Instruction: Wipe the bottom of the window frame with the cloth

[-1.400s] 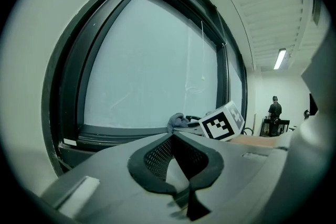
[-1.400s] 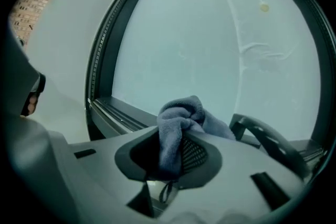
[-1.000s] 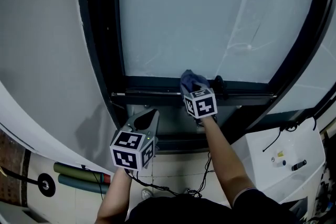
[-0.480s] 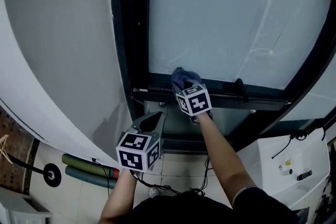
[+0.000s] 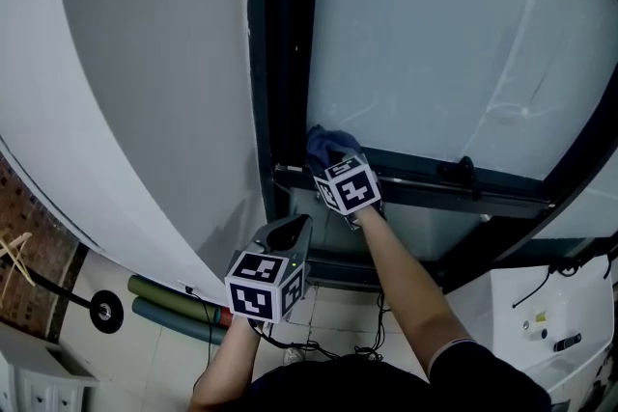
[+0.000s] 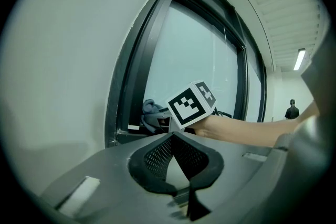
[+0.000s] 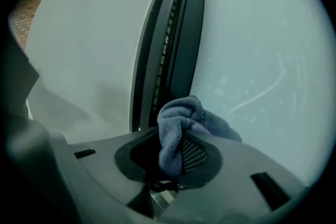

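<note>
The right gripper (image 7: 173, 153) clamps a soft, bunched blue cloth (image 7: 181, 118) at the left corner of the dark window frame (image 5: 425, 186), on its bottom rail. The left gripper (image 6: 172, 138), mesh-padded jaws together and empty, hangs lower. Only the head view shows a black handle (image 5: 466, 171) farther along the rail.

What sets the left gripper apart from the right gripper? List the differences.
The right gripper is shut on the blue cloth; the left gripper is shut on nothing. The right gripper is up at the bottom left corner of the window frame; the left gripper hangs lower, off the frame. Both carry a marker cube.
</note>
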Available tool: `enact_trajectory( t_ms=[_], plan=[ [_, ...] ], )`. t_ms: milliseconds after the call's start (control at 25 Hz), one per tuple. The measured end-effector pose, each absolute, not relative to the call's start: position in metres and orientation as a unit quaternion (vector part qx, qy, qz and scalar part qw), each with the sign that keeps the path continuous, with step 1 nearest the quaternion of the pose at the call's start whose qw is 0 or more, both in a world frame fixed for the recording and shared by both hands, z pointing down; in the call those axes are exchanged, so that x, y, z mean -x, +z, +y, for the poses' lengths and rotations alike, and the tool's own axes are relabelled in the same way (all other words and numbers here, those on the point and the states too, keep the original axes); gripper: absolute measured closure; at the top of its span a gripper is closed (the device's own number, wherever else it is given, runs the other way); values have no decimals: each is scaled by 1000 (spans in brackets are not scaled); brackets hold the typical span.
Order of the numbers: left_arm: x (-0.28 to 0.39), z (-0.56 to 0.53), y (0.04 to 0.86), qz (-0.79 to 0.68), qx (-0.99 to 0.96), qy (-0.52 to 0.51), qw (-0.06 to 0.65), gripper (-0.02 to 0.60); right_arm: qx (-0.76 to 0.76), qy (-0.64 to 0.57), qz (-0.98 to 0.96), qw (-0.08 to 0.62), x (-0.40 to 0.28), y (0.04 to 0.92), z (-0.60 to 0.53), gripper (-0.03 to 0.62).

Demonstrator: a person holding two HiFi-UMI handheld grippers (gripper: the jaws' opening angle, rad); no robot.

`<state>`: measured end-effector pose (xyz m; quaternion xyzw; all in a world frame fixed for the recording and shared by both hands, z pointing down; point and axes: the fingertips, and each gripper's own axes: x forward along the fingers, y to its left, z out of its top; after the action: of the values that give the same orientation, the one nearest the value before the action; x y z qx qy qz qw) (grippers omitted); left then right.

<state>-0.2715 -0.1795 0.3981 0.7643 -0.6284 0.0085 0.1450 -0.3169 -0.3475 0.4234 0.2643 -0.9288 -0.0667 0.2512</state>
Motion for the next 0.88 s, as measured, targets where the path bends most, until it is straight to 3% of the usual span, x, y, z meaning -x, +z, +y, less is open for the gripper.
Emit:
enact_trajectory(
  t_ms=[400,880],
  plan=[
    [282,-171,396,-637,-757,5,142,577,-253,-59,-935,242,322,426,-334,507],
    [277,-179,386,-645,-752,-10,136,577,-216,-33,-963,160,273,389,-284,507]
  ],
)
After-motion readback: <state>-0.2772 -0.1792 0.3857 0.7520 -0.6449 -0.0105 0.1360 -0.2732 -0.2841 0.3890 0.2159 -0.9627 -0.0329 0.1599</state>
